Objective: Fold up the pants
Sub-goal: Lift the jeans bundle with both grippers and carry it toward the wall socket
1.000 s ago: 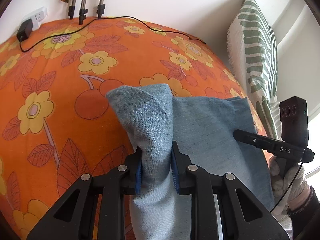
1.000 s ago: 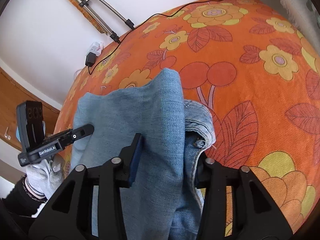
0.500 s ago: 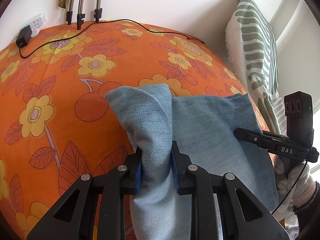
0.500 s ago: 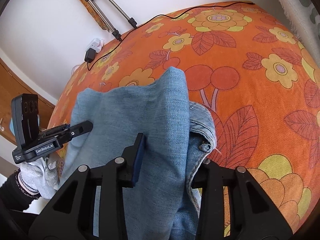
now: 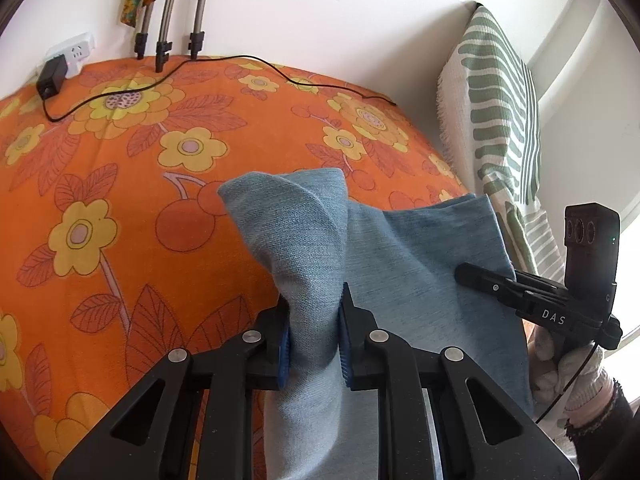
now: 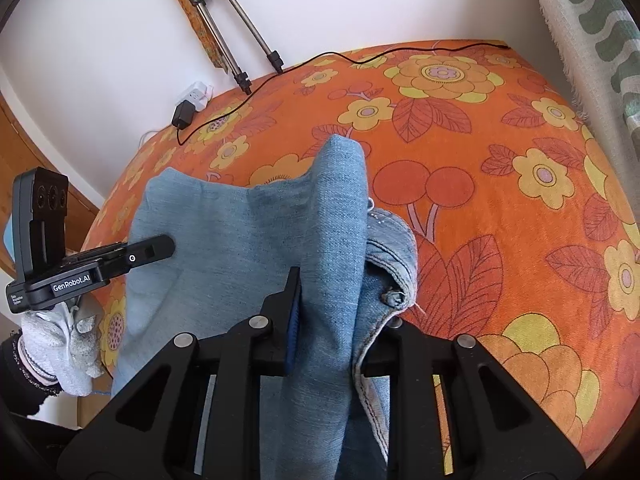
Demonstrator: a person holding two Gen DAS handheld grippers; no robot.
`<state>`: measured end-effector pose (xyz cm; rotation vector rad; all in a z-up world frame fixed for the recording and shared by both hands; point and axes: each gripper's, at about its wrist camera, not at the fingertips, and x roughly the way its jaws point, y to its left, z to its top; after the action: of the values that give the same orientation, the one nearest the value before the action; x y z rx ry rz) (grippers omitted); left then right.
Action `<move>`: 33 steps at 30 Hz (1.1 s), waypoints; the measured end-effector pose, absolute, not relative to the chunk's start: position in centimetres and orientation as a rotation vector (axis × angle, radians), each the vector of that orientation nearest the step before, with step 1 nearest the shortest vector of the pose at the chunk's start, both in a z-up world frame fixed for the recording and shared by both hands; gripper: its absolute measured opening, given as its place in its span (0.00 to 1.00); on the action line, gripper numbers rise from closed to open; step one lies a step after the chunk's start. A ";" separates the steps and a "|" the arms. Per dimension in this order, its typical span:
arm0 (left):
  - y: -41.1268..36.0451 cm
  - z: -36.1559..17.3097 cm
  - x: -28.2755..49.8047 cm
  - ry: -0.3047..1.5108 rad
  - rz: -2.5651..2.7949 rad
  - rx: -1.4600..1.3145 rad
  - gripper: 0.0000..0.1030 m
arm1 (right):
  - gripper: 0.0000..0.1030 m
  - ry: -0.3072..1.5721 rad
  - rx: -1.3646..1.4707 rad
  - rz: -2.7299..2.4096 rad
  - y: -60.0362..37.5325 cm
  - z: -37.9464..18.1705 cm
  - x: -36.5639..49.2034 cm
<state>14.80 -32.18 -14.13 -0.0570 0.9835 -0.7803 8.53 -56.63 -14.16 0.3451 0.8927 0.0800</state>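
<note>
Left gripper (image 5: pixel 314 338) clamped on pale blue pants (image 5: pixel 420 280), right gripper (image 6: pixel 336 320) closing on bunched denim, stitched waistband (image 6: pixel 390 256) seen only from right wrist view.

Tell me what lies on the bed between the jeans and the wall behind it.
Between the jeans and the wall, the left wrist view shows bare orange bedspread crossed by a thin black cable.
</note>
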 end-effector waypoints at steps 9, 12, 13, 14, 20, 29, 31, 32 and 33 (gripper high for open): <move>-30.8 -10.6 12.8 0.900 -0.817 -0.059 0.16 | 0.19 0.799 0.312 0.073 -54.8 -10.2 6.3; -30.1 -9.3 12.0 0.871 -0.822 -0.053 0.16 | 0.19 0.776 0.299 0.076 -53.9 -9.1 5.8; -29.8 -9.0 11.8 0.864 -0.823 -0.059 0.16 | 0.19 0.763 0.293 0.079 -53.5 -8.6 5.5; -29.4 -8.5 11.5 0.855 -0.822 -0.068 0.16 | 0.19 0.754 0.285 0.082 -53.2 -8.1 5.3; -26.8 -5.7 10.1 0.784 -0.802 -0.104 0.16 | 0.19 0.674 0.253 0.112 -50.6 -4.6 4.2; -21.5 -0.1 8.7 0.635 -0.727 -0.136 0.16 | 0.18 0.539 0.151 0.183 -45.1 1.3 4.5; -19.8 1.2 8.5 0.603 -0.694 -0.140 0.16 | 0.18 0.518 0.144 0.218 -43.7 2.5 5.1; -19.0 1.7 8.5 0.589 -0.678 -0.141 0.16 | 0.18 0.510 0.141 0.231 -43.0 3.0 5.5; -18.1 2.3 8.4 0.577 -0.662 -0.142 0.16 | 0.18 0.500 0.137 0.248 -42.2 3.5 5.8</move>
<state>8.45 -18.12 2.27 -0.1418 0.5772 -0.6622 5.84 -42.16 3.53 0.1369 0.5004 0.2484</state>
